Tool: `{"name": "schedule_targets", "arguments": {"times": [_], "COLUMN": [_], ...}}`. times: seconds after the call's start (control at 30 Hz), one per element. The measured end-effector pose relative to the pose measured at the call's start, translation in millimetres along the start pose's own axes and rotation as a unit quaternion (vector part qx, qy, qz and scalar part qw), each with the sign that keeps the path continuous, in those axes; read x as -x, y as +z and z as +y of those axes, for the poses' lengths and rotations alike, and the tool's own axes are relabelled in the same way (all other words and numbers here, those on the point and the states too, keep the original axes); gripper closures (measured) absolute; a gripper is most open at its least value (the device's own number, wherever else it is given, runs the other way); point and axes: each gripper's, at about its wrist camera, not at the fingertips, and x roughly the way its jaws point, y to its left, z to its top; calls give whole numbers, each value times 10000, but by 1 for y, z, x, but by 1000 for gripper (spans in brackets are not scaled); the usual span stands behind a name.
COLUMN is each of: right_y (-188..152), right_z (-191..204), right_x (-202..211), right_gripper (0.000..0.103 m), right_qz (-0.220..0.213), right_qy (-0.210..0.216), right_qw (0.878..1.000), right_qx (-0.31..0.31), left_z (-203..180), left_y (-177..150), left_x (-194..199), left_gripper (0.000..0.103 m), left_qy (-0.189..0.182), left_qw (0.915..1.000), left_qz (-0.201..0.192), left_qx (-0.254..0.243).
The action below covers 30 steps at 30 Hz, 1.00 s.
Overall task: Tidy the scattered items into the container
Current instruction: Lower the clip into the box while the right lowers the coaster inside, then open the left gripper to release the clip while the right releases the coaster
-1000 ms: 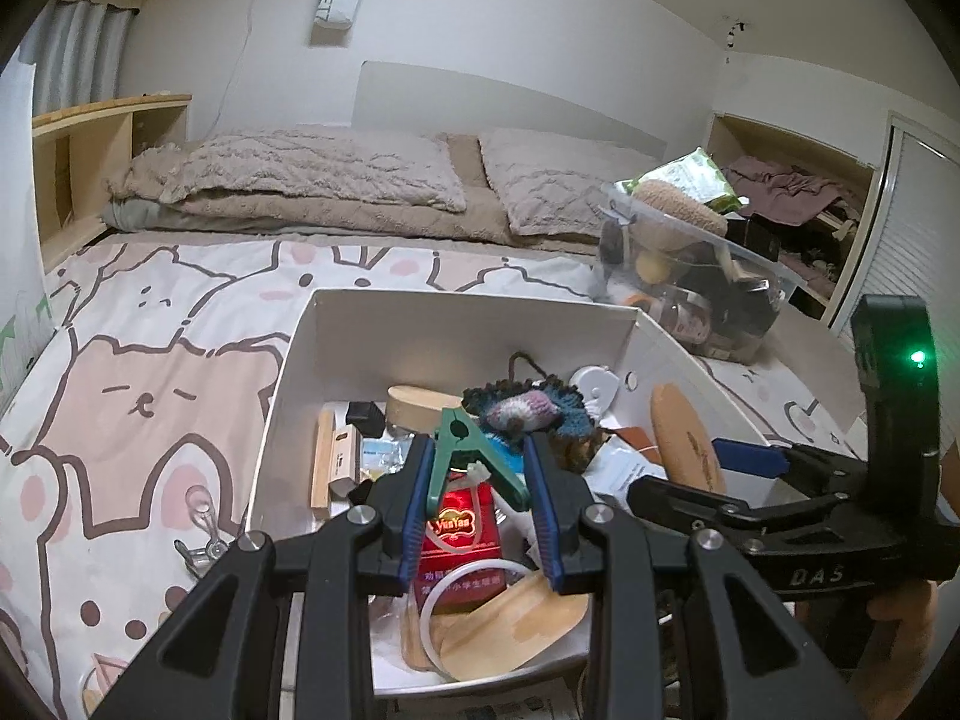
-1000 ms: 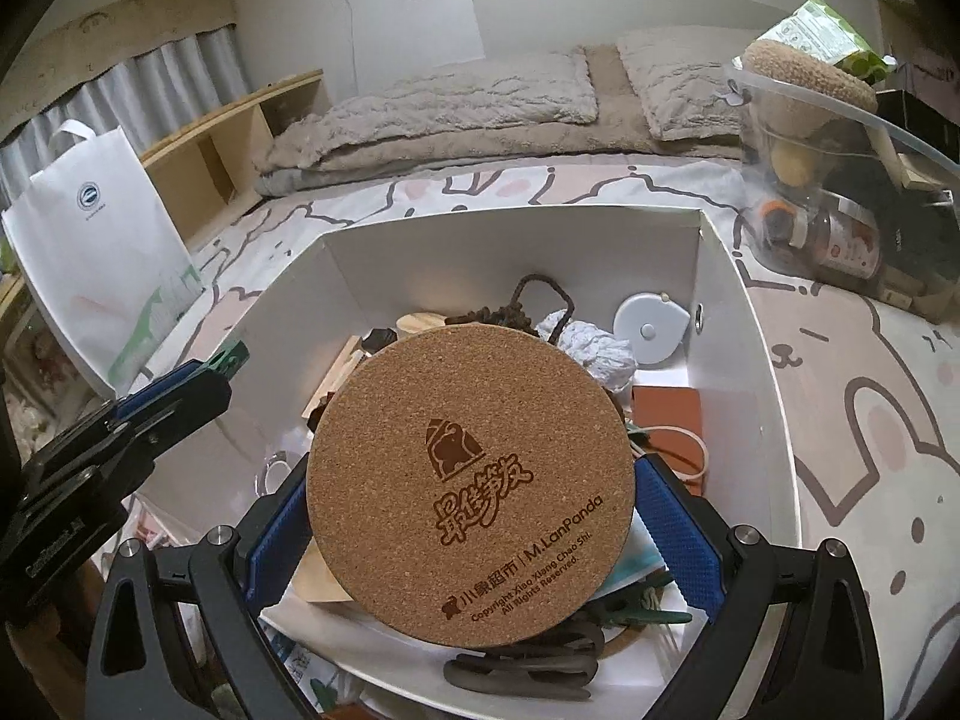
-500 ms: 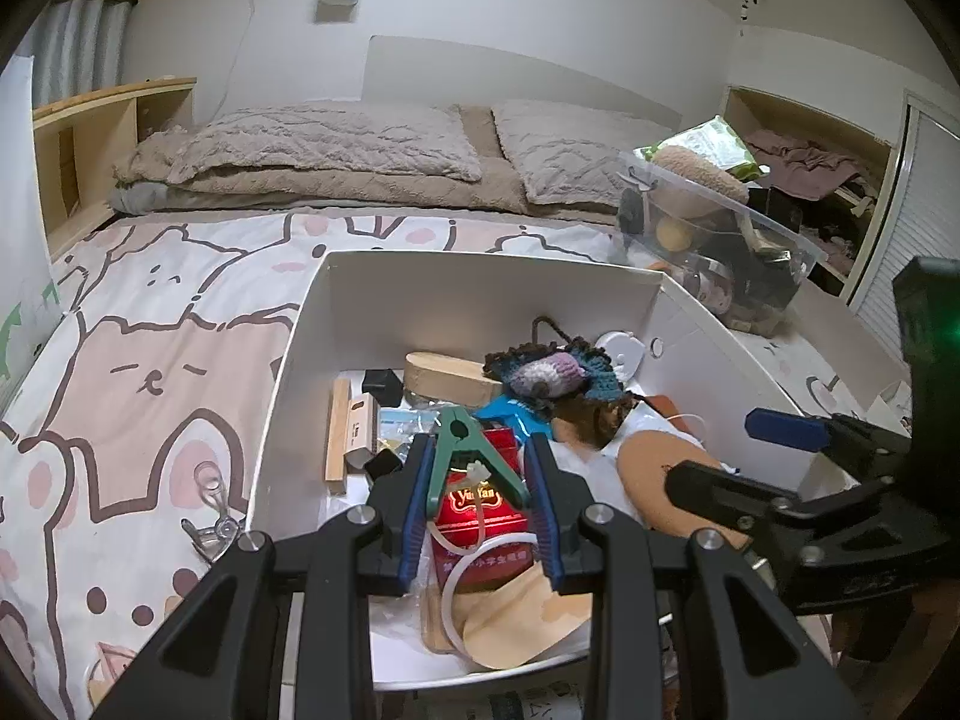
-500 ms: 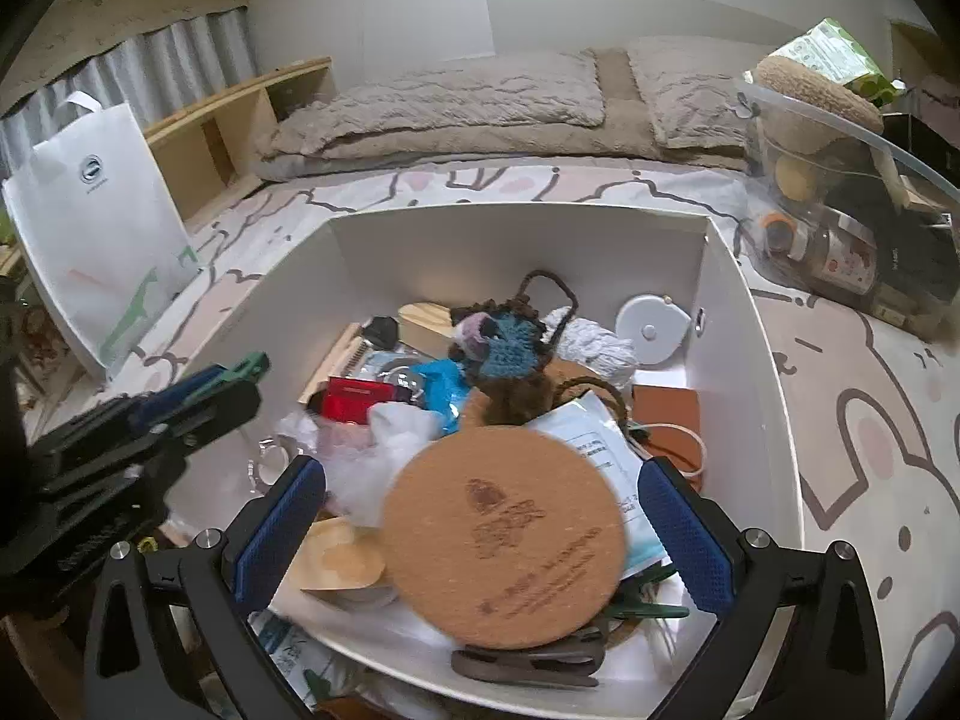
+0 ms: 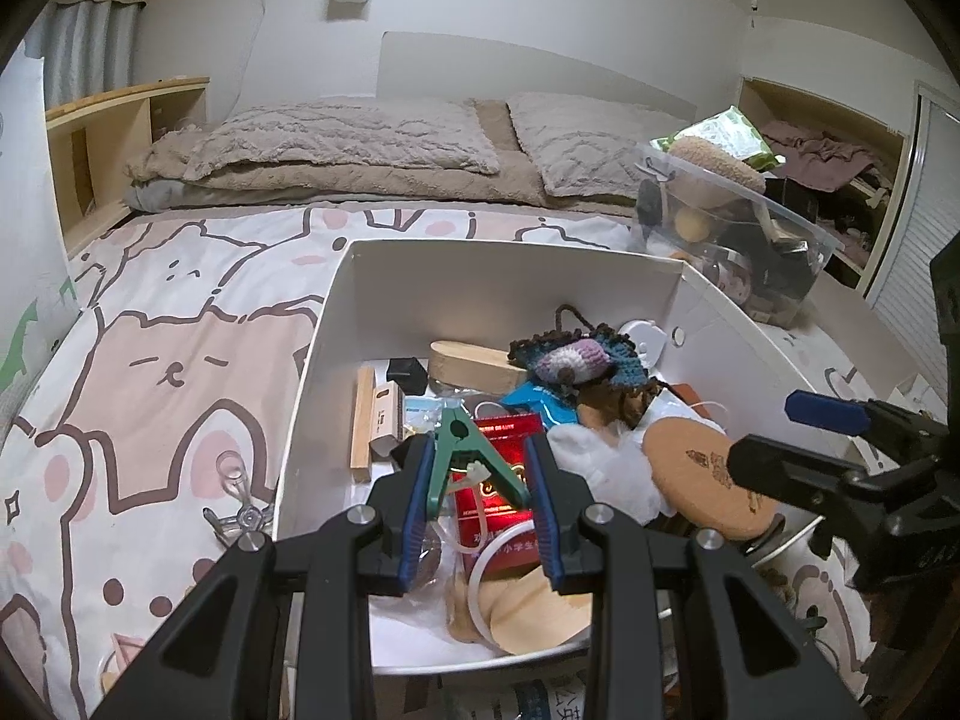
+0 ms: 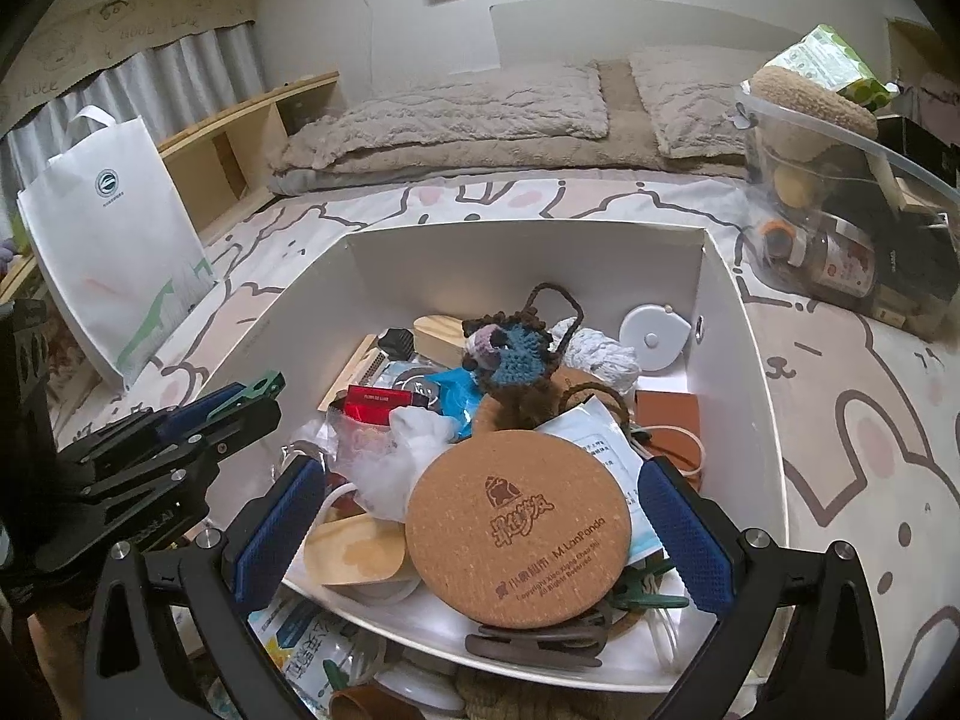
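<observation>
Over the near-left corner of the white box (image 5: 504,258), the left gripper (image 5: 480,474) pinches a green clip (image 5: 465,456); the right gripper (image 6: 486,516) hangs spread and empty above the cork coaster (image 6: 519,525) inside. Judged risk: the clip, released here, may bounce off the heaped contents and clear the near rim.

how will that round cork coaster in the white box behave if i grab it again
The cork coaster looks like a thin, stiff disc, so it should hold its shape and feel light. Its matte, grainy face probably grips well. It lies on loose clutter in the white box, so a push may slide or tilt it.
</observation>
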Motion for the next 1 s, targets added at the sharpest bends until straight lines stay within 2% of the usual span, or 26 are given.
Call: {"name": "schedule_targets", "arguments": {"times": [0.13,0.17,0.23,0.27,0.4,1.0], "right_y": [0,-1,-1,-2,-2,-2], "right_z": [0,0,-1,-2,-4,-6], "right_x": [2,3,5,6,8,13], "right_gripper": [0,0,0,0,0,0], "right_qz": [-31,-47,-84,-96,-96,-261], "right_qy": [16,11,6,4,-42,-208], "right_qw": [10000,10000,10000,10000,9999,9994], "right_qx": [-4,-5,-17,-26,-34,-59], "left_z": [0,0,0,1,2,3], "left_y": [0,0,0,0,2,0], "left_x": [1,3,4,7,12,18], "left_gripper": [72,68,11,5,3,3], "left_qy": [24,31,22,23,-64,6], "left_qw": [10000,10000,10000,9998,9996,9996], "left_qz": [0,-5,-36,-128,-159,-148], "left_qx": [46,62,83,134,239,261]}}
